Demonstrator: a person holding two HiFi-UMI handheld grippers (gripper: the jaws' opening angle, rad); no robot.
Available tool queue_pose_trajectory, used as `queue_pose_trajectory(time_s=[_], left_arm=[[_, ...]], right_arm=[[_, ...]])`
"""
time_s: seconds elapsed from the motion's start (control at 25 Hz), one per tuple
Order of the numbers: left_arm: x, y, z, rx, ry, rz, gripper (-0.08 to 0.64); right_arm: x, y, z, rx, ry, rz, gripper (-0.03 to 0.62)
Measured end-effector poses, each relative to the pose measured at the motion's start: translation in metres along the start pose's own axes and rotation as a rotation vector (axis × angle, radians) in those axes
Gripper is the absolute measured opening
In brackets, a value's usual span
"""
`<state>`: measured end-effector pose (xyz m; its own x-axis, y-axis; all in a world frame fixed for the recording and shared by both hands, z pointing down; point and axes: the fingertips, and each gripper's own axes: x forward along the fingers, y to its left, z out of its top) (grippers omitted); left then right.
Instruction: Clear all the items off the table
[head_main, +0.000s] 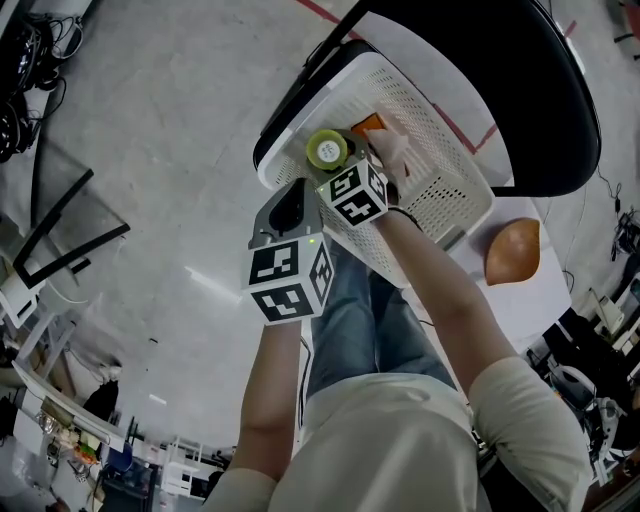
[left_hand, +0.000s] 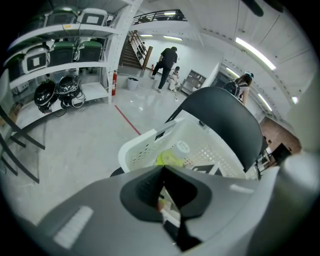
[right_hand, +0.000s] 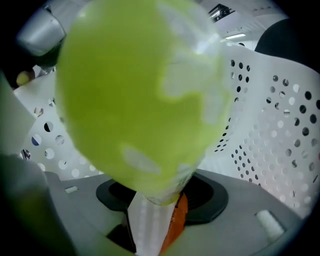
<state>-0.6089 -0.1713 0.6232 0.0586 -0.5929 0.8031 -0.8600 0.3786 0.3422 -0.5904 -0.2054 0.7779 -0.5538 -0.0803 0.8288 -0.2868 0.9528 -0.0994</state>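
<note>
A white perforated basket (head_main: 440, 190) sits on a black chair (head_main: 500, 90). My right gripper (head_main: 335, 162) is over the basket's near rim, shut on a yellow-green bottle (head_main: 327, 150). In the right gripper view that bottle (right_hand: 135, 95) fills most of the picture, rising out of the right gripper (right_hand: 155, 200), with the basket wall (right_hand: 270, 125) behind it. Just left of the basket, my left gripper (head_main: 295, 195) is shut with nothing in it. The left gripper view looks over the left gripper (left_hand: 162, 200) at the basket (left_hand: 145, 145) and the bottle (left_hand: 170, 159).
A round tan-orange object (head_main: 512, 250) lies on a white tabletop (head_main: 525, 295) right of the basket. An orange piece (head_main: 368, 124) shows inside the basket. Grey floor with red tape (left_hand: 127, 120) lies left of the chair. Shelves with helmets (left_hand: 55, 90) and people stand far off.
</note>
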Motion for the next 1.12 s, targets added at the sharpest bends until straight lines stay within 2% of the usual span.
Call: queue_pose_trajectory(time_s=[0.36,0.52,1.12], left_arm=[[-0.001,-0.001,-0.003,-0.005,0.004,0.007,0.009],[0.001,-0.001,-0.006,-0.011,0.009,0.008,0.008],[-0.012,-0.005,-0.011,-0.009,0.028,0.015,0.009]], right_arm=[[0.001,0.003,-0.002,-0.003,0.012,0.023,0.29],[-0.002,0.003,-0.002,0.019,0.001,0.039,0.335],[-0.05,-0.001,0.016,0.045,-0.043,0.002,0.336]])
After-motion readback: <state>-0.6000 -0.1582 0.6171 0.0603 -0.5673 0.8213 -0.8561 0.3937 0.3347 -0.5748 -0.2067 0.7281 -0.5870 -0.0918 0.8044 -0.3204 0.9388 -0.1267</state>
